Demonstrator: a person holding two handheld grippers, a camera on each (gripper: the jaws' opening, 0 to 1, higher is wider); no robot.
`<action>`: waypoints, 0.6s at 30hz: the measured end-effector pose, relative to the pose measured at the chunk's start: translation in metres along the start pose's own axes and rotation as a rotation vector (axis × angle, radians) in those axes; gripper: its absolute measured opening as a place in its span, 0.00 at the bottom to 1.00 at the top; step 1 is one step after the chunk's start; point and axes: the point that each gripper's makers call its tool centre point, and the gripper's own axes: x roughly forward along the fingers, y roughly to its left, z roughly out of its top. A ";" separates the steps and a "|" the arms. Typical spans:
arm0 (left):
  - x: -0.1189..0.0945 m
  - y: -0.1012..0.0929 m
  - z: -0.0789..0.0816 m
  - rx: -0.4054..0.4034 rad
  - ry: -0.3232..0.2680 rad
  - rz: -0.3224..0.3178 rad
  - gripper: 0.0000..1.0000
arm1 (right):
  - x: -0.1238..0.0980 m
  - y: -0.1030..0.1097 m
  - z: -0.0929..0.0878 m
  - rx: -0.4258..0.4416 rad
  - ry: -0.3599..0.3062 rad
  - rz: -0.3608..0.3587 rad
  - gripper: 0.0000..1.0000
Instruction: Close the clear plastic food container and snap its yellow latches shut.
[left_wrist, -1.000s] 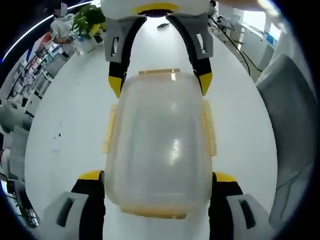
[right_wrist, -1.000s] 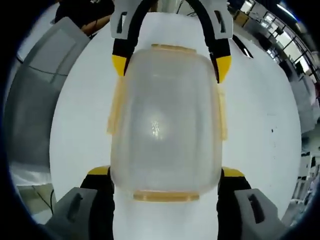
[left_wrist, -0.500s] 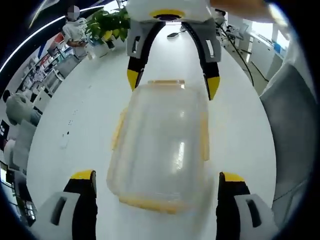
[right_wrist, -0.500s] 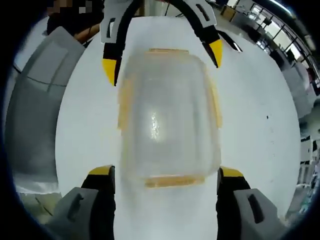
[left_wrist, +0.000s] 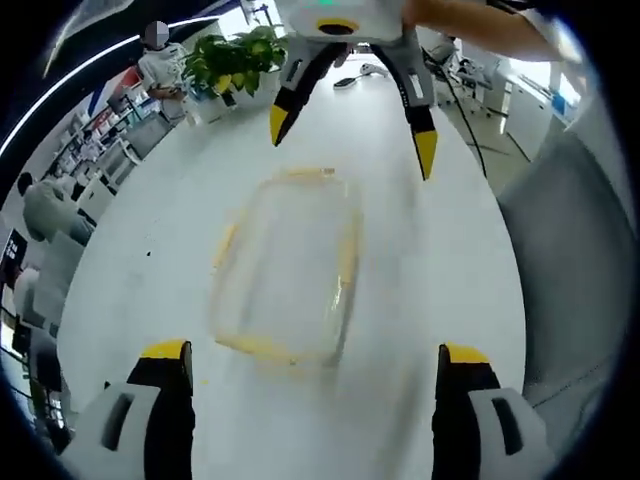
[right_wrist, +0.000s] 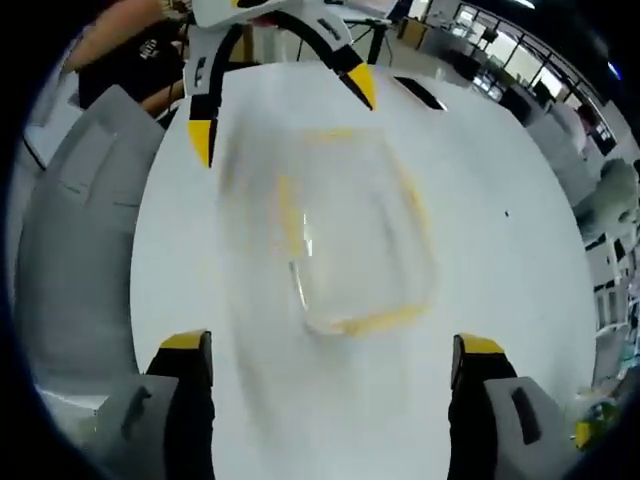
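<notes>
While the container (left_wrist: 287, 265) lay on the white table (left_wrist: 450, 270), blurred in both views, it sat between the two grippers and touched neither. The left gripper (left_wrist: 312, 362) had its jaws spread wide, clear of the box. The right gripper (right_wrist: 332, 352) was likewise spread, facing it from the far end. Yellow latches (right_wrist: 370, 322) showed along the rim. A plant (left_wrist: 235, 62) stood at the table's far end.

Bright, even indoor light; glare off white table (left_wrist: 150, 230), no hard shadows. Heavy motion blur over clear container (left_wrist: 285, 265) in both views, yellow edges smeared. Fisheye bending strong toward edges. Background windows (right_wrist: 500, 40) blown out, soft.
</notes>
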 end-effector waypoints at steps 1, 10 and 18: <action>-0.003 -0.002 0.001 -0.016 -0.020 0.010 0.99 | -0.002 0.002 0.001 0.010 -0.010 -0.007 0.99; -0.050 -0.024 0.020 -0.177 -0.302 0.152 0.99 | -0.026 0.042 0.017 0.101 -0.121 -0.087 0.99; -0.085 -0.070 0.006 -0.273 -0.397 0.164 0.97 | -0.031 0.088 0.021 0.145 -0.164 -0.096 0.99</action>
